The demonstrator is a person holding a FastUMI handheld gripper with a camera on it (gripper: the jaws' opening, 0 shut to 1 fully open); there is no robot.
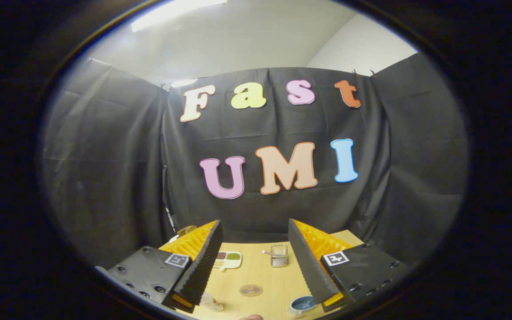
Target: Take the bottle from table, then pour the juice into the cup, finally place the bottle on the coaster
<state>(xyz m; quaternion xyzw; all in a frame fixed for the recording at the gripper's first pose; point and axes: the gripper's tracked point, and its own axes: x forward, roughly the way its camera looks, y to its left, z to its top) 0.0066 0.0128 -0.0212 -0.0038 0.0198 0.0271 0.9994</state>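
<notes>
From the gripper view I see my hand-held gripper (pixel 254 260) held above the counter (pixel 265 278), its two fingers spread wide apart with nothing between them. The left finger (pixel 202 262) and the right finger (pixel 307 262) both slope down towards the counter, and the light wooden top shows in the gap.

Beyond the fingers, at the far side of the counter, a small clear glass jar (pixel 279 255) stands upright with something thin sticking out to its left. Just left of it, close beside the left finger, lies a pale dish (pixel 228 259) with divided sections holding dark and green contents.

Nearer to me, between the fingers, a round brown coaster (pixel 251 290) lies flat on the counter, bare. A blue cup (pixel 302 304) sits near the tip of the right finger, partly cut off. Under the tip of the left finger I make out a clear object (pixel 211 303) that could be the bottle, but I cannot tell for sure. Past the left finger's outer edge a glassy shape (pixel 186 230) peeks out; I cannot tell what it is.
</notes>
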